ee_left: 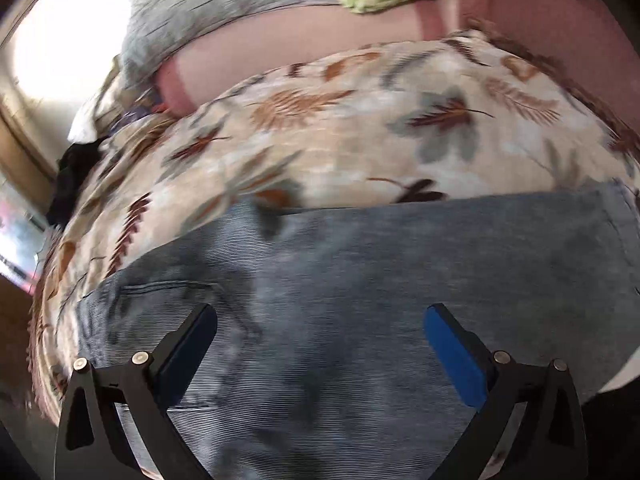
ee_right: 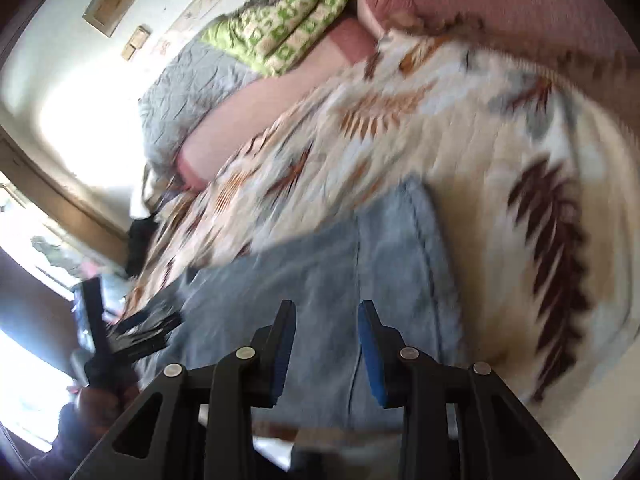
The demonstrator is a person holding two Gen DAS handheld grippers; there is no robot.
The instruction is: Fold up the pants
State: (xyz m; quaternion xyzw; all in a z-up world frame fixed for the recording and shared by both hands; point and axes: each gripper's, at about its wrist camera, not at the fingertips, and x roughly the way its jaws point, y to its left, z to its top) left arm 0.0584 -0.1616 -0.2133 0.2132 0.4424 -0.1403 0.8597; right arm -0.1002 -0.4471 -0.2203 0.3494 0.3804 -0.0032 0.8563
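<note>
Left tool [ee_left: 320, 328]: spread wide, empty | right tool [ee_right: 327, 320]: slightly parted, empty | pants [ee_left: 360, 300]: flat beneath both

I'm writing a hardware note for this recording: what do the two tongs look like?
Both look alike. The left tongs have black angular fingers with triangular cut-outs, round silver pins at the joints, and blue pads on the inner faces. The right tongs have the same black linkage, silver pins and blue pads. No cables, markings or sleeves show.
</note>
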